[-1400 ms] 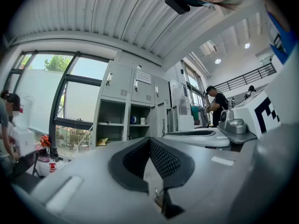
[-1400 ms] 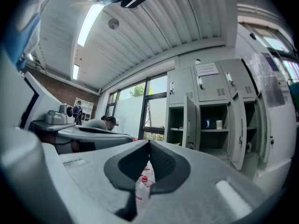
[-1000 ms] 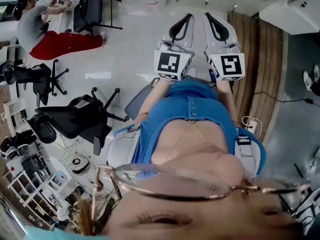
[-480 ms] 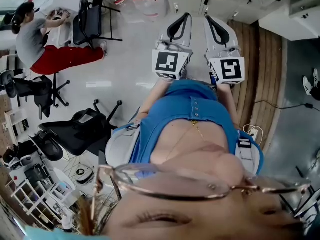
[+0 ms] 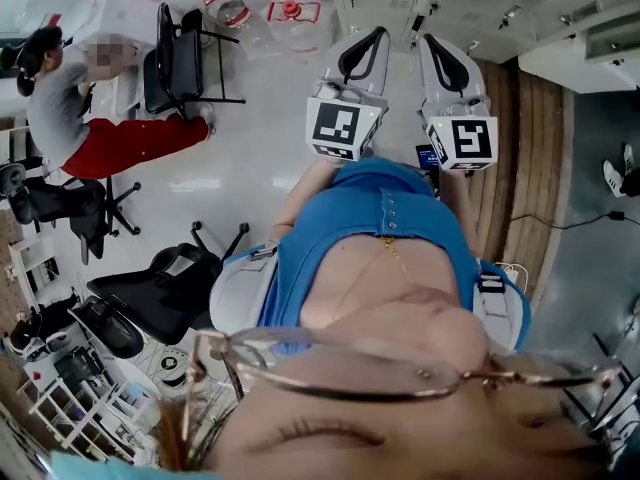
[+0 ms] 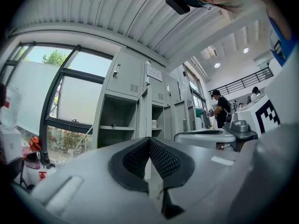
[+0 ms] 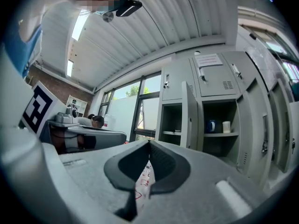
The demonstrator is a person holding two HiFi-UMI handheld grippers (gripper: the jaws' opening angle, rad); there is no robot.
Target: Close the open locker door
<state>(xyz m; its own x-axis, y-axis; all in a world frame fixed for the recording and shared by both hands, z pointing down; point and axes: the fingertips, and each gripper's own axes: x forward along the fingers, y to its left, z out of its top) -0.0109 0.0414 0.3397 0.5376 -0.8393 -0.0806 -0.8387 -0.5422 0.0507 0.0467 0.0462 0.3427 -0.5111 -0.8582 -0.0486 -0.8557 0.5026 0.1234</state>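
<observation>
We hold both tools up side by side in front of us. The left tool (image 6: 149, 141) has its 2 jaws pressed together at the tips with nothing between them. The right tool (image 7: 149, 144) is pressed together the same way and is also empty. Only a far-off white patch with red print shows through the slit lower down.

The open locker door (image 7: 189, 118) stands ahead of the right tool, in the grey locker bank (image 7: 217, 80). Its long axis is upright. It swings out from the bank's front toward us, so we see it nearly edge-on as a narrow strip. It sits between 2 open compartments. The left compartment (image 7: 170, 122) has 1 shelf. The right compartment (image 7: 219, 146) holds a blue cup (image 7: 211, 126) and a white cup (image 7: 226, 126) side by side on its shelf. We cannot tell which compartment's edge carries the hinges. The doors in the row above are shut.

In the left gripper view the door is also a thin upright strip, and the right tool's body hides the lower part of the lockers farther right. In the head view our blue shirt (image 5: 370, 228) and glasses (image 5: 400, 368) fill the lower half, and we cannot pick out the door there. A seated person (image 5: 80, 118) and an office chair (image 5: 160, 288) are on the floor to the left.
</observation>
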